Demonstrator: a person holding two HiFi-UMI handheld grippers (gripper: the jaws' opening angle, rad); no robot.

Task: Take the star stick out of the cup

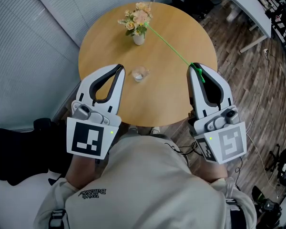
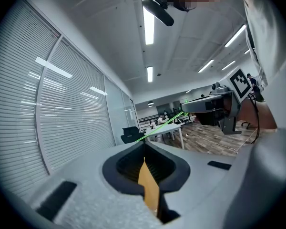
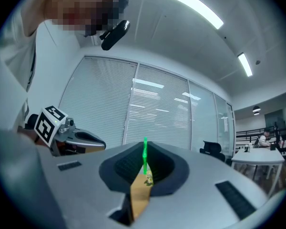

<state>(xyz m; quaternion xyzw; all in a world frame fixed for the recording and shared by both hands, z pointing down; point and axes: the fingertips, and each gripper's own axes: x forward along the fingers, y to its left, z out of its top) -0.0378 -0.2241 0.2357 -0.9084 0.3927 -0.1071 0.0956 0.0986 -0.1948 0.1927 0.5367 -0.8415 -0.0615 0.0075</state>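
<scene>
We are holding the thin green star stick in the right gripper, at the right of the head view. Its jaws are pinching narrowly on the stick's near end. In the right gripper view the stick is standing upright in the slit between the closed jaws of the right gripper.

From there it is slanting up and left over the round light-wood table toward the small white vase of pale flowers at the top centre. We cannot tell whether its far tip is touching the blooms, and the star itself is too small to make out.

The small clear glass cup is standing near the frame's middle, between the two grippers' tips, and the stick is lying well clear of it.

We are carrying the left gripper at the left, with its jaws pressed together on nothing. The left gripper view is showing the left gripper closed.
</scene>
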